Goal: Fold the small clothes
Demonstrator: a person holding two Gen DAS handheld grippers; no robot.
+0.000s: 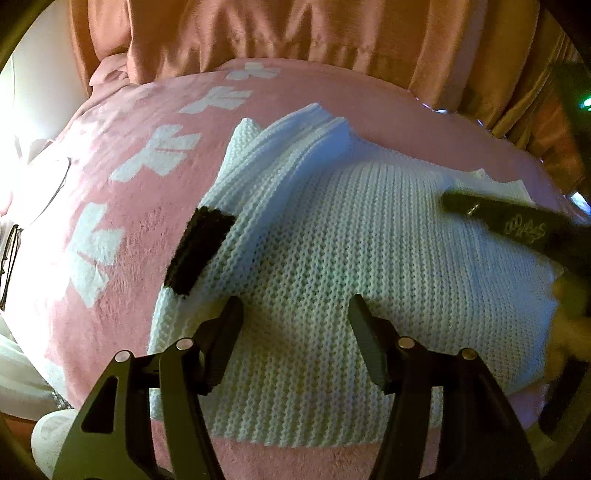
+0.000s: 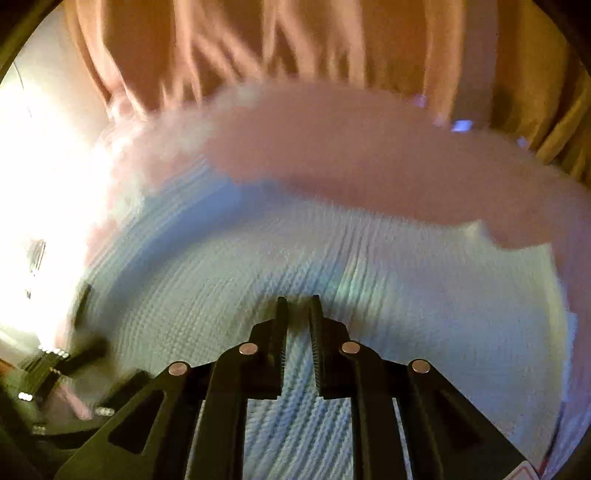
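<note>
A white knitted sweater (image 1: 354, 240) with a black cuff (image 1: 197, 254) lies on a pink blanket with white bows (image 1: 122, 229). A sleeve is folded across its upper left. My left gripper (image 1: 295, 306) is open, its fingers resting just above the sweater's near part. The right gripper's finger (image 1: 517, 225) reaches over the sweater from the right. In the blurred right wrist view the right gripper (image 2: 298, 306) is nearly closed with a narrow gap, over the sweater (image 2: 258, 266); I cannot tell whether it pinches fabric.
Orange curtains (image 1: 295, 33) hang behind the bed. A bright lit white surface (image 1: 29, 110) is at the left. The blanket's far edge (image 2: 332, 122) curves below the curtains. The left gripper's body (image 2: 55, 362) shows at lower left in the right wrist view.
</note>
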